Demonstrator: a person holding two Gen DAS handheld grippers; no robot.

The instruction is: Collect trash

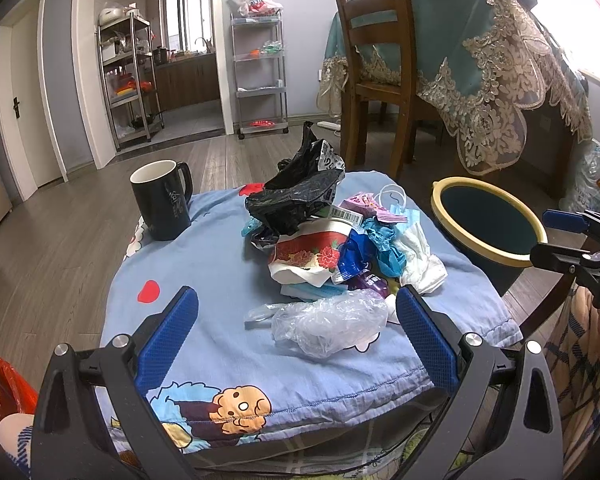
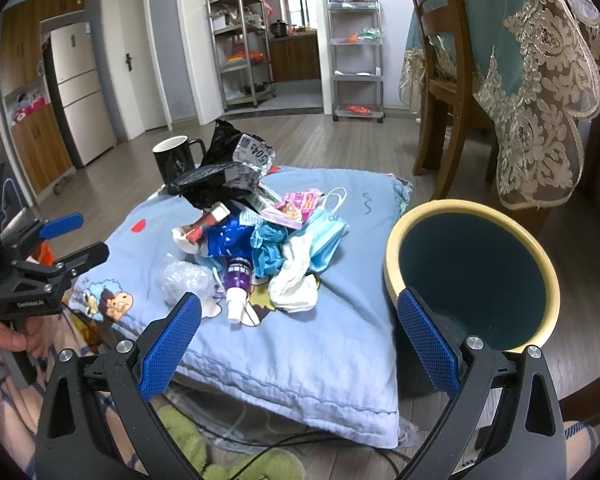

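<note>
Both jaws spread wide, empty: left gripper [image 1: 296, 344] near the crumpled clear plastic [image 1: 328, 326], right gripper [image 2: 300, 344] between trash pile [image 2: 256, 232] and bin [image 2: 476, 276], placed alongside for short drops.

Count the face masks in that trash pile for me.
2 show clearly: a blue mask at the pile's edge nearest the bin, and a white mask just in front of it. Others may be buried in the pile.
</note>
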